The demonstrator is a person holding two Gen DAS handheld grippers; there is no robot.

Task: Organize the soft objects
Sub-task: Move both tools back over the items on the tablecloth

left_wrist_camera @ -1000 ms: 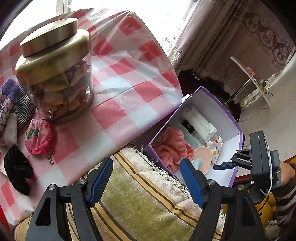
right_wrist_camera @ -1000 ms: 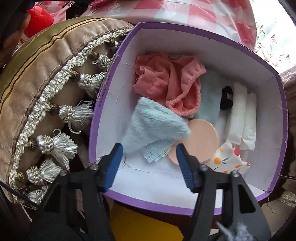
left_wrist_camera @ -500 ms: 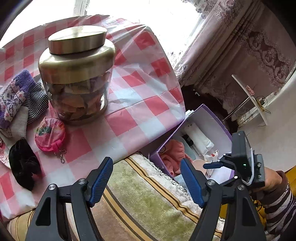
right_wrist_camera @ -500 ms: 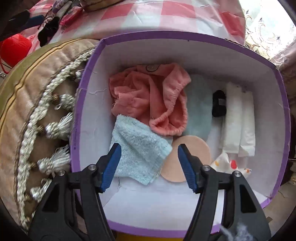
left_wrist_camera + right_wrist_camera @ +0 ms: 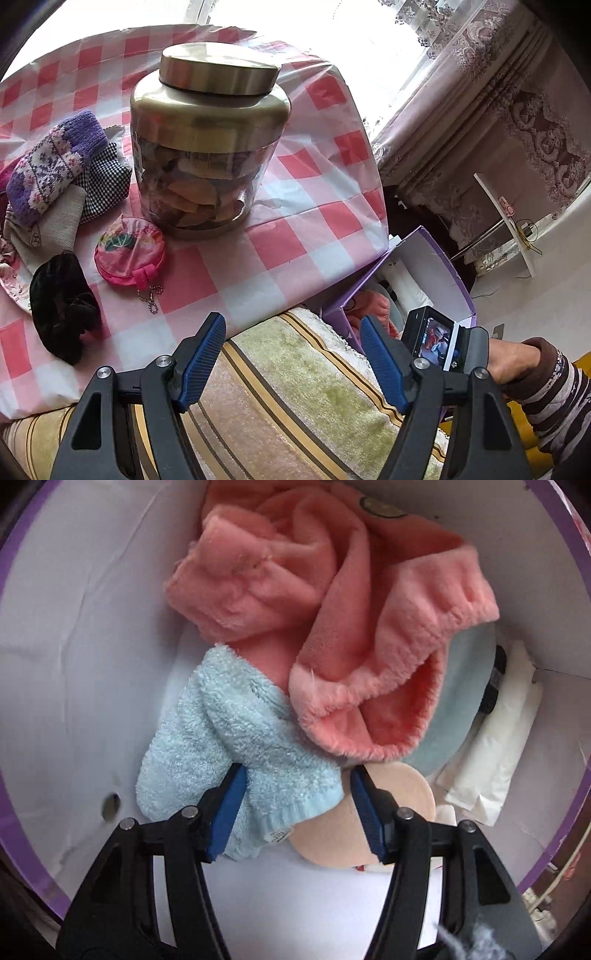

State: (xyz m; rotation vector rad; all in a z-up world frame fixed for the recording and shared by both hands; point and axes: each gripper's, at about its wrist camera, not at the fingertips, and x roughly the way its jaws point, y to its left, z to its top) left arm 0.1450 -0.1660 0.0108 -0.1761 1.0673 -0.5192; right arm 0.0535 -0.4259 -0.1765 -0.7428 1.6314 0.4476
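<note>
My right gripper [image 5: 295, 775] points down into the purple box [image 5: 74, 664]. Its jaws straddle a corner of the light blue towel [image 5: 229, 738]. The left pad touches the terry; the right pad stands just off the towel's edge, so nothing is gripped. A pink fleece cloth [image 5: 332, 609] lies crumpled behind the towel, over a grey-blue piece [image 5: 458, 701]. A peach round pad [image 5: 399, 797] lies under the right finger. My left gripper [image 5: 291, 358] is open and empty above a striped cushion [image 5: 295, 387]. On the checked tablecloth lie a purple knitted mitten [image 5: 55, 158], a pink pouch [image 5: 129, 251] and a black scrunchie [image 5: 62, 299].
A big glass jar [image 5: 207, 147] with a brass lid stands on the table. A checked cloth [image 5: 103, 181] lies beside the mitten. White packets [image 5: 491, 746] and a small black item [image 5: 495, 686] line the box's right wall. A person's hand [image 5: 513, 358] shows beside the box [image 5: 436, 266].
My right gripper has sunk deep into the box, and the blue towel now sits between its jaws, which narrowed slightly. The left view has swung toward the table; its jaws stayed as wide.
</note>
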